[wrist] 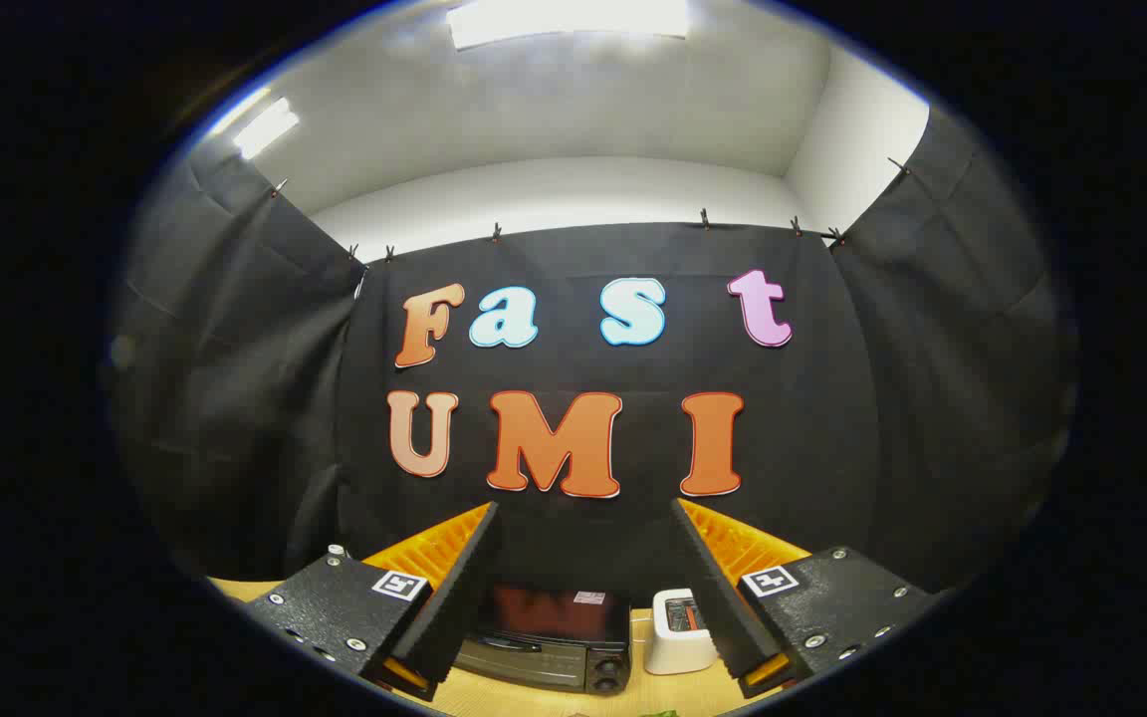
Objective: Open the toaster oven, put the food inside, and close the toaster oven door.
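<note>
A: Step?
B: Opening not begun. Gripper [583, 558] is held high, fingers spread wide, nothing grasped. Toaster oven [546, 637] is seen between them, door shut, toward the table's [534, 697] back edge, white toaster [678, 630] just beside it.
A: Next?
B: Descent to the door handle is likely needed. Food not clearly made out.
</note>
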The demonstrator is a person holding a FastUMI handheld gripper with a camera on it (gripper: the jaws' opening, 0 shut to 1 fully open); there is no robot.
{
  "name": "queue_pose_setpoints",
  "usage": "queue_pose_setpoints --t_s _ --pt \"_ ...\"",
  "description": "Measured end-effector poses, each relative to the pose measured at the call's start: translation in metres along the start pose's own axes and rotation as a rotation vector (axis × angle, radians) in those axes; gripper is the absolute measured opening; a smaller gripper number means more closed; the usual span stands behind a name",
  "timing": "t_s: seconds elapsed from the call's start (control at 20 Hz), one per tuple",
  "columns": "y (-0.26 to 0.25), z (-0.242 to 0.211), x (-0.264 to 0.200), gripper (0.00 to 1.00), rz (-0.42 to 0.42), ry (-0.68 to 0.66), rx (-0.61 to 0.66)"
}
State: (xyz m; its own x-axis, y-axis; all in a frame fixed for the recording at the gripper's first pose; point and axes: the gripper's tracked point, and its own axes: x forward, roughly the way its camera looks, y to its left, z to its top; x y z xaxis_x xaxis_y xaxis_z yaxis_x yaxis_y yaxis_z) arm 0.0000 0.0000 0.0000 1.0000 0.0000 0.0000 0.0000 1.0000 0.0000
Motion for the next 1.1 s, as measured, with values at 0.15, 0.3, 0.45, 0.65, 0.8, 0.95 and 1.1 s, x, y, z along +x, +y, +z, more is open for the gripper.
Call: queue_pose_setpoints --t_s 0.15,0.3,0.45,0.65,0.8,0.95,1.1 --pt "0.012 -0.006 0.002 0.99 0.020 0.023 0.012" --pt "0.016 -0.005 0.001 0.99 0.029 0.022 0.001" --pt "0.019 -0.005 0.001 0.99 0.027 0.016 -0.007" --pt "0.024 -0.006 0.001 0.99 0.036 0.015 0.016" --pt "0.029 -0.005 0.002 0.99 0.042 0.015 0.023" --pt "0.033 -0.001 0.003 0.99 0.038 0.004 -0.002" --pt "0.045 -0.011 0.007 0.99 0.044 0.006 -0.013"
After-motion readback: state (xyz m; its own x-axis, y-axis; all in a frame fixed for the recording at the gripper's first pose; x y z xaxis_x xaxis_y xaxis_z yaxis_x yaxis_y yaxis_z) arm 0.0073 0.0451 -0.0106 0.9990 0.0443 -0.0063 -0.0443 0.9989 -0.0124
